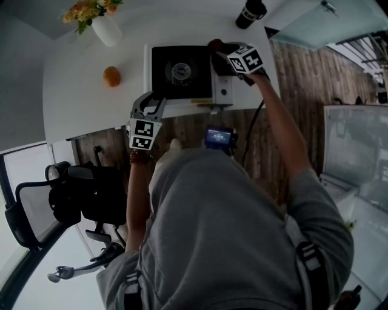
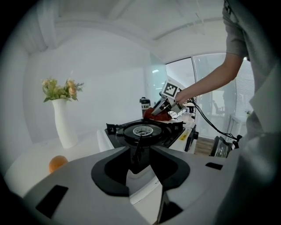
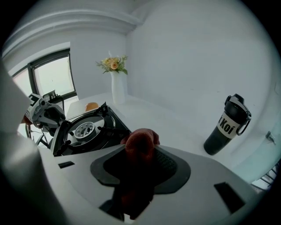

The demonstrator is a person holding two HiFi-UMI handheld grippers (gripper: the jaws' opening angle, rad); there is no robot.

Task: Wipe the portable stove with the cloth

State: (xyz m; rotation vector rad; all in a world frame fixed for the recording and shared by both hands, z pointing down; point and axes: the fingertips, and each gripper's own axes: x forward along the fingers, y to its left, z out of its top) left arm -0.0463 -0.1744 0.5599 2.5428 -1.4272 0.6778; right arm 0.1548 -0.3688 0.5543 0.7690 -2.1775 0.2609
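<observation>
The portable stove [image 1: 182,72] is white with a black top and a round burner, and it sits near the front edge of the white table [image 1: 79,103]. My right gripper [image 1: 221,60] hovers over the stove's far right side, shut on a bunched red cloth [image 3: 139,143]. From the left gripper view the cloth [image 2: 157,115] hangs just behind the stove [image 2: 145,132]. My left gripper [image 1: 147,106] stands open at the stove's front left corner. Its jaws [image 2: 140,165] frame the stove's edge without pressing on it.
A white vase with flowers [image 1: 103,24] and an orange [image 1: 111,76] stand left of the stove. A black bottle [image 1: 250,13] is at the far right of the table. A black office chair [image 1: 66,200] is on the floor to the left.
</observation>
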